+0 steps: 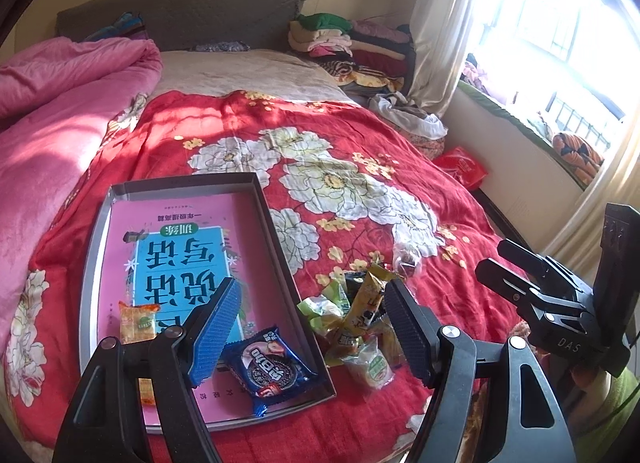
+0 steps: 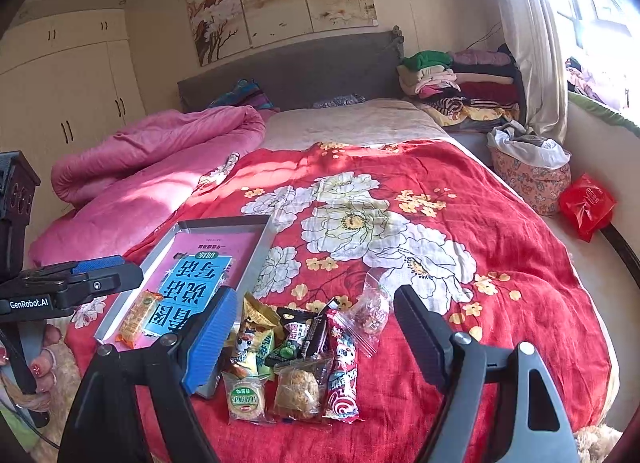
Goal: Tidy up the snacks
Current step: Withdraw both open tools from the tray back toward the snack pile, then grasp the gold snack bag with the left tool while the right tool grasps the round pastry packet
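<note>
Two packets lie in the tray: a blue cookie pack near its close right corner, long axis slanting toward that corner, and an orange wafer pack by the left wall, standing lengthwise along the tray. The tray's long side runs away from the cameras, with a pink book flat inside, its print upside down. Just right of the tray sits the snack pile; its red stick pack points away up the bed. The pile overlaps, so some packs are half hidden, and a clear bag at its far edge is hard to read. The left gripper hangs over the tray's right wall, jaws apart and empty. The right gripper hangs over the pile, jaws apart, nothing gripped. All rests on a red flowered bedspread, beside a pink quilt, folded clothes and a bright window.
</note>
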`<action>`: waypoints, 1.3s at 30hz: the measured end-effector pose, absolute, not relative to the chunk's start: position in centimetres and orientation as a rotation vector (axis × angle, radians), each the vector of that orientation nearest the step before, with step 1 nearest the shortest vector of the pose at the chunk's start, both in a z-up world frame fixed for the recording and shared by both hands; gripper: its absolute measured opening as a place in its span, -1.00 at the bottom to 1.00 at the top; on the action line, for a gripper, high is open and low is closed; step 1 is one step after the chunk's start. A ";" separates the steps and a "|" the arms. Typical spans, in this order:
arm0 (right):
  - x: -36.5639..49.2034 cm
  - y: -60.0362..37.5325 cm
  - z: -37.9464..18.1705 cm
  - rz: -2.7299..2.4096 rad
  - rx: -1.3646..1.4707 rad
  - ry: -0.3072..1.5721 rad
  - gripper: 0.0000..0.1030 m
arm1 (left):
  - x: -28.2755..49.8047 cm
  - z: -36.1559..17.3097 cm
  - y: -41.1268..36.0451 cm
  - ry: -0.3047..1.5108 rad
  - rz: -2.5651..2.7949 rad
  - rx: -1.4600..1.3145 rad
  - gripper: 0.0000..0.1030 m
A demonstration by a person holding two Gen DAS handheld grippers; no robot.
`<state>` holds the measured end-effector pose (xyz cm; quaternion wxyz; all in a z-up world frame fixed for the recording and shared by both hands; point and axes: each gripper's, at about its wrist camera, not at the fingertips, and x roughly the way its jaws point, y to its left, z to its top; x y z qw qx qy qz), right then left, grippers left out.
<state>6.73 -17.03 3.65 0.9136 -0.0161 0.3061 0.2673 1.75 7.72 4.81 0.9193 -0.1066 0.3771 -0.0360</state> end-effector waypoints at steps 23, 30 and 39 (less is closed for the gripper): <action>5.6 -14.9 -1.9 0.648 -0.167 0.883 0.55 | 5.4 0.1 3.2 0.922 -0.246 -0.146 0.33; 5.2 -13.4 -3.3 0.707 -0.188 0.935 0.55 | 6.4 -0.3 2.3 0.929 -0.291 -0.122 0.09; 4.7 -11.9 -4.2 0.770 -0.183 0.975 0.53 | 7.8 -1.2 1.8 0.950 -0.306 -0.098 -0.15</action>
